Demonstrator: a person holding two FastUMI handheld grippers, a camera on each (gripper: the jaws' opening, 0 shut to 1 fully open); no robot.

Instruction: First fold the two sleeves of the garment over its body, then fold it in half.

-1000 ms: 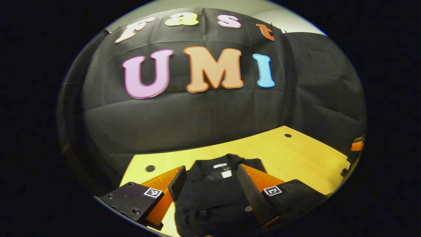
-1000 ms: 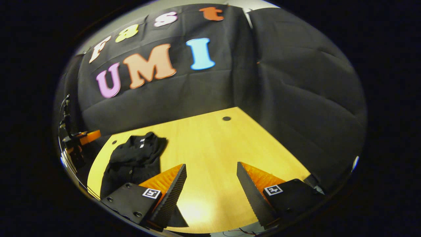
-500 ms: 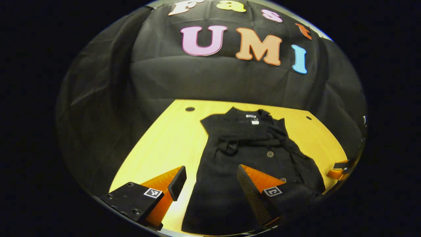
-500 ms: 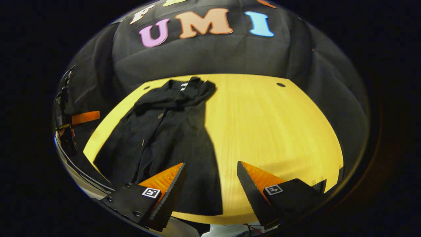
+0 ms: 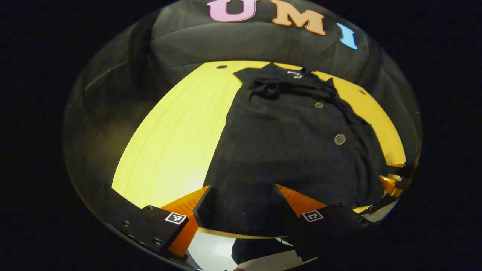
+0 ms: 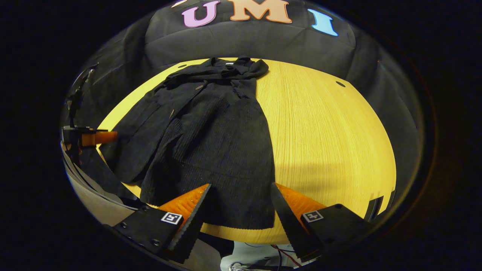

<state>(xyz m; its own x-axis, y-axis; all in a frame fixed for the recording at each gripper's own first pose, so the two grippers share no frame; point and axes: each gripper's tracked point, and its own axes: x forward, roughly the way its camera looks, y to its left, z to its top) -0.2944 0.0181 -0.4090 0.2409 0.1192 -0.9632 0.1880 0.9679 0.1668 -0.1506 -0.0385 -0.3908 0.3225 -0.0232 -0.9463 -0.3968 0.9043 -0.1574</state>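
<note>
Hovering over the near hem, my left claw (image 5: 241,205) has its fingers spread and empty, with the black garment (image 5: 286,150) lying between and beyond them; my right claw (image 6: 239,205) hangs the same way, released and gripping nothing, its fingers straddling the hem's right corner. Both sit low at the table's front edge, I judge, because the halving fold starts by catching the hem at two corners. From there the garment stretches away across the yellow table (image 6: 331,128), collar (image 5: 293,74) at the far end near the black cloth wall, buttons (image 5: 339,139) showing along the front. Near the collar the fabric is bunched in dark ridges, which I take to be the sleeves laid over the body, though black on black leaves that uncertain. In the right gripper view my other claw (image 6: 88,137) shows at the left margin, just beside the garment's edge.
</note>
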